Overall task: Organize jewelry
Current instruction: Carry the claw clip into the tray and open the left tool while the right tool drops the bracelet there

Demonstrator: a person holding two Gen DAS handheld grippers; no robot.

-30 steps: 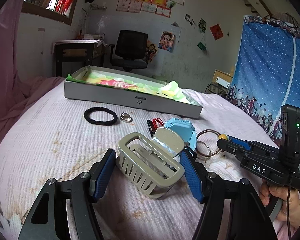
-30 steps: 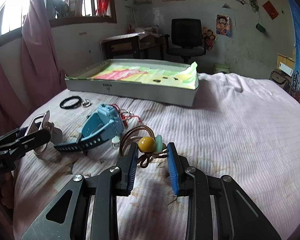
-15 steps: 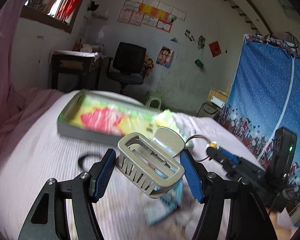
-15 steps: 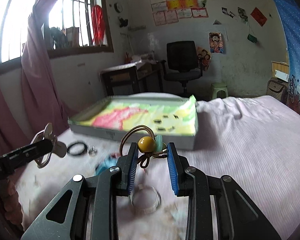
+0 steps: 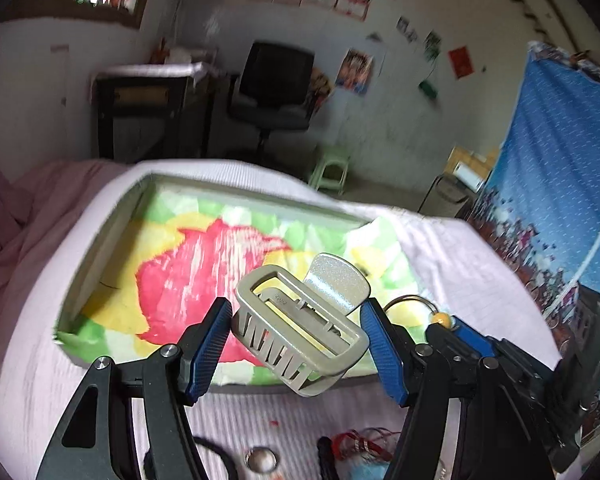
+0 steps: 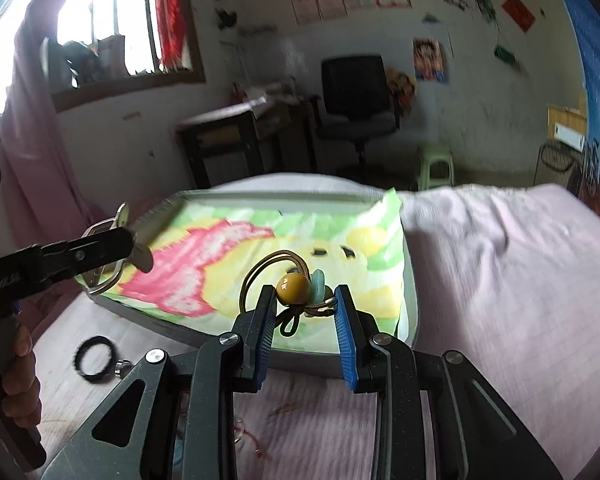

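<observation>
My left gripper (image 5: 296,344) is shut on a beige claw hair clip (image 5: 300,328) and holds it in the air over the near edge of the grey box (image 5: 100,248), which is lined with green, yellow and red paper. My right gripper (image 6: 305,312) is shut on a brown hair tie with a yellow bead (image 6: 292,288) and holds it above the box's near right part (image 6: 408,280). The right gripper also shows in the left wrist view (image 5: 440,322), the left gripper in the right wrist view (image 6: 136,248).
On the pink bedcover in front of the box lie a black hair tie (image 6: 94,359), a small silver ring (image 6: 122,367) and red cord (image 5: 360,444). A desk and an office chair (image 6: 356,92) stand behind the bed, a blue curtain (image 5: 560,160) to the right.
Both grippers have risen from the bedcover and moved forward with their loads, from the pile of items to over the box. The watch and other items dropped out of view below.
</observation>
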